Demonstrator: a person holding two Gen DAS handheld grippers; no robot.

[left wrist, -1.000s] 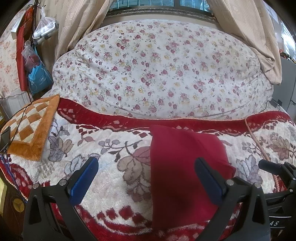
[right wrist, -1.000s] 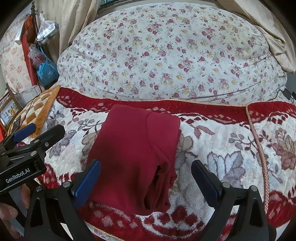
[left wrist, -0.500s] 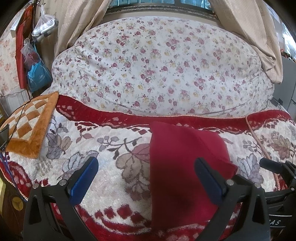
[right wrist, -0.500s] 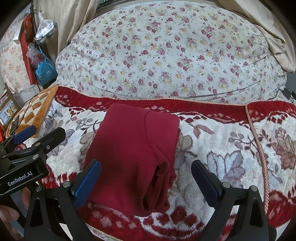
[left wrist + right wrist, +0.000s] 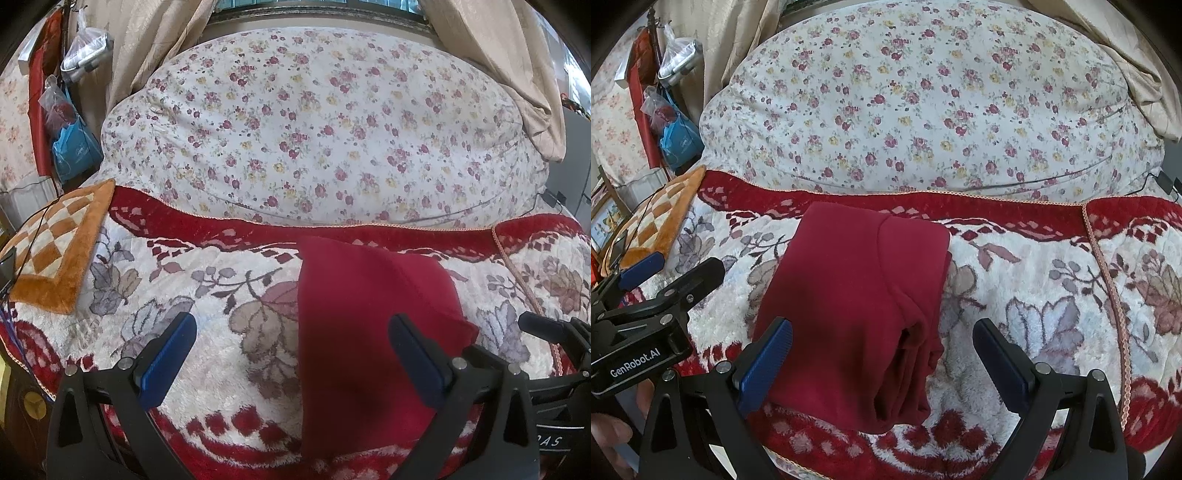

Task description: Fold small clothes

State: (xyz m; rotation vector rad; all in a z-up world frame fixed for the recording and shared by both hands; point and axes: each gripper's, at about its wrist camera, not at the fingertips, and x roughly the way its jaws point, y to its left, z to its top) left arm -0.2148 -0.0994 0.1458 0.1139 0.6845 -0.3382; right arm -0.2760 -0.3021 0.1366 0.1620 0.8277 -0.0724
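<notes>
Presently: right gripper (image 5: 882, 356) hovering with jaws spread, gripping nothing; left gripper (image 5: 291, 354) likewise spread and empty. Red garment (image 5: 857, 306) lying just ahead of the right gripper, right of the left gripper's centre, on the floral blanket (image 5: 1034, 295). Folding appearing finished, layers stacked at the near right edge; only setting aside looks to be remaining. Long axis running away from the grippers toward the flowered bedding (image 5: 923, 103).
</notes>
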